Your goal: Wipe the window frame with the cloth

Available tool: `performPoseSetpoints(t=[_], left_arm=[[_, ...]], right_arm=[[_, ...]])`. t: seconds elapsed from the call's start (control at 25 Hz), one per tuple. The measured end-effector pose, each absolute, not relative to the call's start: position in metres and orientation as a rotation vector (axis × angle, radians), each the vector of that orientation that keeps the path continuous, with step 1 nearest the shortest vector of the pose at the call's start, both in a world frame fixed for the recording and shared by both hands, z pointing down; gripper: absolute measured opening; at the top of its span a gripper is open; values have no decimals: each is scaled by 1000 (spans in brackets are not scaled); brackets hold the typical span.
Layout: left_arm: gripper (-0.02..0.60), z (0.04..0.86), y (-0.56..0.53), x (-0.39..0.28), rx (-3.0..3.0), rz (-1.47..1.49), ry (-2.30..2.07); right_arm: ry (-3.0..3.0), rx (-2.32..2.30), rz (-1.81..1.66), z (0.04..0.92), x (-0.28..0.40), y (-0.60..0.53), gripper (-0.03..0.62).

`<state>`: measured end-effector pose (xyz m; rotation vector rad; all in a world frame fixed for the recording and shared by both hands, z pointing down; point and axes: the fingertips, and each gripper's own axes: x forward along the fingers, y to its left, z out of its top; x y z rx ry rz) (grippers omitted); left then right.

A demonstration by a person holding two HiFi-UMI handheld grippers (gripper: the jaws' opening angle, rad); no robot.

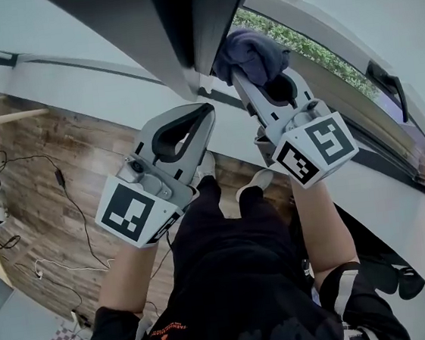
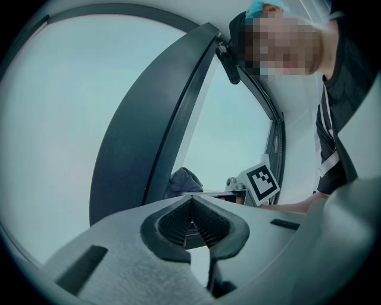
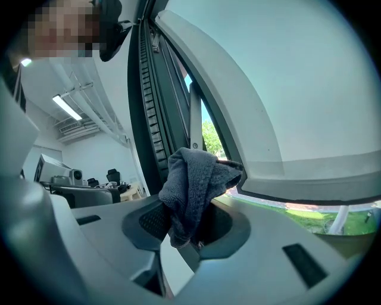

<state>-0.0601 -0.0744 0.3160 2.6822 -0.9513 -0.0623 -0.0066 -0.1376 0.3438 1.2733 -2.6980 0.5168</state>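
My right gripper (image 1: 241, 72) is shut on a dark blue-grey cloth (image 1: 249, 53) and holds it against the lower end of the dark window frame (image 1: 206, 14). In the right gripper view the cloth (image 3: 193, 181) bunches up out of the jaws of the right gripper (image 3: 187, 229), touching the dark frame (image 3: 149, 119) beside a white sash (image 3: 268, 119). My left gripper (image 1: 207, 113) is shut with nothing in it, just left of the frame's bottom corner. In the left gripper view, the left gripper (image 2: 191, 199) points at the frame (image 2: 155, 137), with the cloth (image 2: 183, 180) behind it.
An open gap shows green bushes (image 1: 301, 41) outside. A black window handle (image 1: 386, 85) sits on the sash to the right. Below lies a wooden floor (image 1: 50, 146) with loose cables (image 1: 62, 190). The person's legs and shoes (image 1: 258, 179) stand close to the white wall.
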Motion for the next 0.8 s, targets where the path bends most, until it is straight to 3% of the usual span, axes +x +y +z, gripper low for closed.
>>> performPoseSetpoints(t=[0.8], left_arm=[[20, 342, -74, -68, 2642, -69, -934]], right_arm=[[-2504, 1331, 553, 396, -12, -139, 112]])
